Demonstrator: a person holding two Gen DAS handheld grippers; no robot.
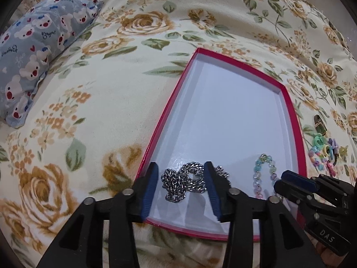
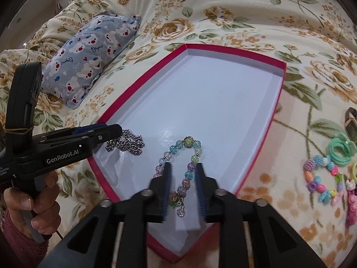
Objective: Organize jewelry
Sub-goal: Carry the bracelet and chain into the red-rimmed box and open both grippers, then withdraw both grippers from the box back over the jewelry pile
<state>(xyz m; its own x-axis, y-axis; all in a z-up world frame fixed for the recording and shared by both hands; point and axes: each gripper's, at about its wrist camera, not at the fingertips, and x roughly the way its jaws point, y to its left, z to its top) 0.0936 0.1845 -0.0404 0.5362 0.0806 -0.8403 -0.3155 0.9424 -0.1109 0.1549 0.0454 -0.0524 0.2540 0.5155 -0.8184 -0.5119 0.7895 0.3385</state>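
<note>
A red box with a white floor (image 1: 223, 111) lies on a floral blanket; it also shows in the right wrist view (image 2: 212, 93). A silver chain (image 1: 178, 183) is bunched on the box floor near its front corner. My left gripper (image 1: 181, 172) is open, its fingers either side of the chain (image 2: 127, 144). A pastel glass-bead bracelet (image 2: 185, 156) lies in the box. My right gripper (image 2: 184, 172) is open around the bracelet's right strand. The bracelet (image 1: 264, 172) and right gripper (image 1: 296, 182) show in the left view.
Right of the box on the blanket lie a green-faced watch (image 2: 351, 125), a mint green flower ring (image 2: 341, 149) and a colourful bead bracelet (image 2: 321, 178). A blue bear-print pillow (image 1: 33, 53) lies far left. The blanket (image 1: 89, 111) is soft and uneven.
</note>
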